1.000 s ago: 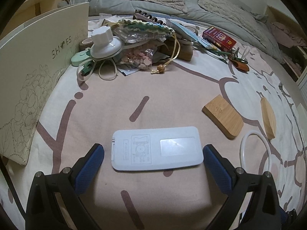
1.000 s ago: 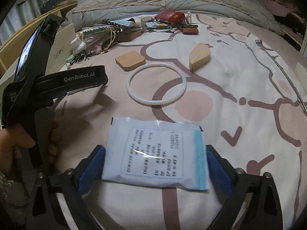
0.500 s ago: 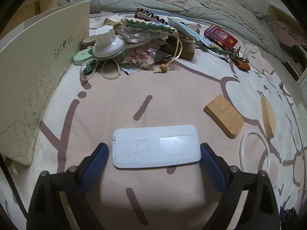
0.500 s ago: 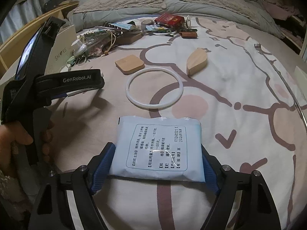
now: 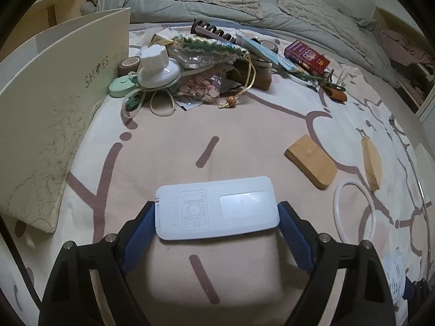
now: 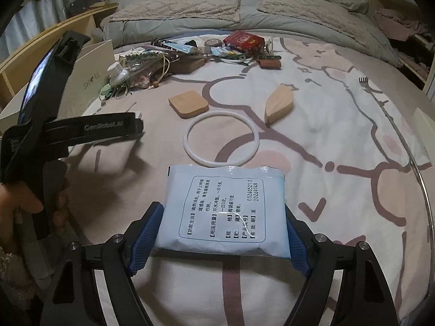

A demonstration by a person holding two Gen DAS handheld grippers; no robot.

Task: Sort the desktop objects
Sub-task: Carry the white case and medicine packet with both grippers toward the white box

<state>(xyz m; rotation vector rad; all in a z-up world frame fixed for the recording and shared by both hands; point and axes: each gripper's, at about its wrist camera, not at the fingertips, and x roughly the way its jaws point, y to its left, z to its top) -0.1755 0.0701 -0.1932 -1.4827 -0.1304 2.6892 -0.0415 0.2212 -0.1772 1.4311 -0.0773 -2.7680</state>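
Grey quilt behind patterned bedsheet

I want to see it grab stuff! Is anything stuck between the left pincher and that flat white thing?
No. The left gripper has its blue pads against both ends of the flat white case, with nothing between them.

Dim bedroom — grey quilt, wooden shelving
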